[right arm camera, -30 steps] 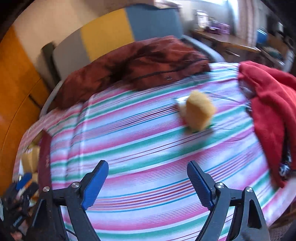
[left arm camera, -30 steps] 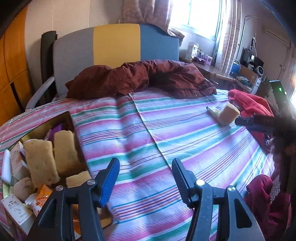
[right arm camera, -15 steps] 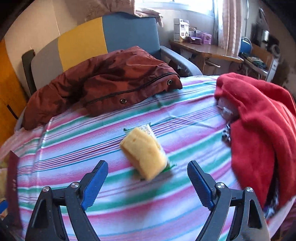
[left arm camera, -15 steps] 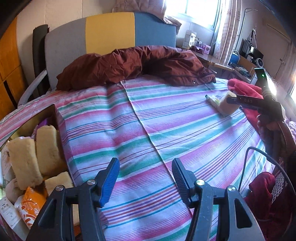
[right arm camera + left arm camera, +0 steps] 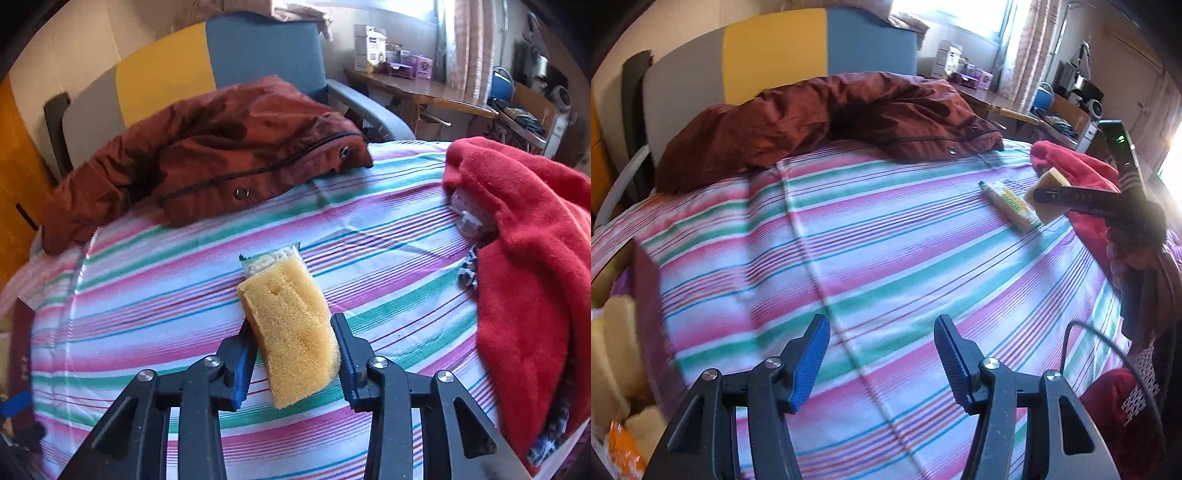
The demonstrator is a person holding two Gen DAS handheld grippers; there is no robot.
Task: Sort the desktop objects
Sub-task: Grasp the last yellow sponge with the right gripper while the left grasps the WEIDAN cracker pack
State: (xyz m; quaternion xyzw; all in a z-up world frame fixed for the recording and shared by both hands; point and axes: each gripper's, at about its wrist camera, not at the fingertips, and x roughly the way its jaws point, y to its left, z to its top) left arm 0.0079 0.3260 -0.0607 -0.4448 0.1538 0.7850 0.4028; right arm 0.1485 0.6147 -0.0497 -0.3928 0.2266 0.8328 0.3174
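A yellow sponge (image 5: 293, 325) sits between the blue pads of my right gripper (image 5: 293, 350), which is shut on it over the striped cloth (image 5: 184, 295). Behind the sponge a green-edged wrapped packet (image 5: 266, 258) lies on the cloth. From the left wrist view the same sponge (image 5: 1047, 184) shows at the far right, clamped in the right gripper, with the packet (image 5: 1010, 205) lying next to it. My left gripper (image 5: 881, 358) hangs open above bare cloth, nothing between its fingers. At the left edge a box (image 5: 646, 302) holds several sponges (image 5: 613, 350) and packets.
A dark red jacket (image 5: 207, 158) lies across the far side of the cloth, in front of a grey, yellow and blue chair (image 5: 775, 51). A bright red garment (image 5: 528, 258) is heaped on the right, covering a clear plastic item (image 5: 467, 218). A black cable (image 5: 1108, 343) loops at the right.
My right gripper has come down around the yellow sponge and closed on it. My left gripper has drifted right, away from the box, staying open.
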